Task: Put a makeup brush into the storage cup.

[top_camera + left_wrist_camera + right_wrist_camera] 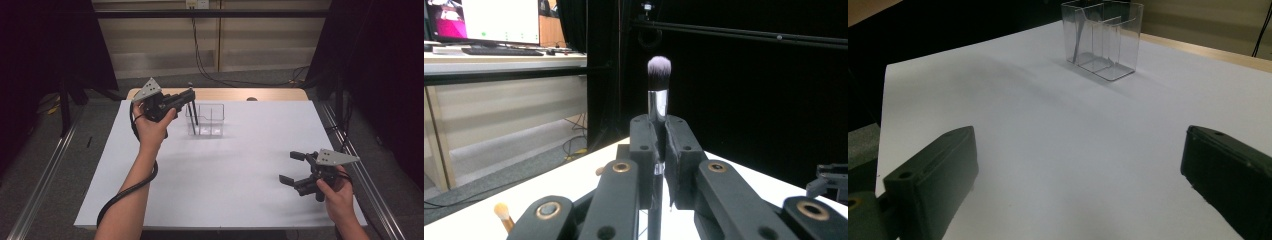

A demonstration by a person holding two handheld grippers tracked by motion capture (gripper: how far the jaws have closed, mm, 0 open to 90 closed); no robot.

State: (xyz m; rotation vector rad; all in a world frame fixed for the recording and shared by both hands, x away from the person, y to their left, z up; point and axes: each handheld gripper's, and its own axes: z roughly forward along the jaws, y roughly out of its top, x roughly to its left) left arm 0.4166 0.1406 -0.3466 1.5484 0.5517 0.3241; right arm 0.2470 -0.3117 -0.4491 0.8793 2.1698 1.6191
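I hold the makeup brush upright, bristles up and handle down, so the handle can slide straight into the clear organizer that stands near the far edge of the desk, left of its middle. In the high view the brush's dark handle hangs in front of the organizer's left part; whether its tip is already inside a compartment I cannot tell. My left gripper has its jaws squeezed almost together, clamped on the brush just below the shiny ferrule. My right gripper waits low near the desk's right edge, facing the organizer from well apart, its jaws spread wide with nothing between them, kept clear so the left hand can work.
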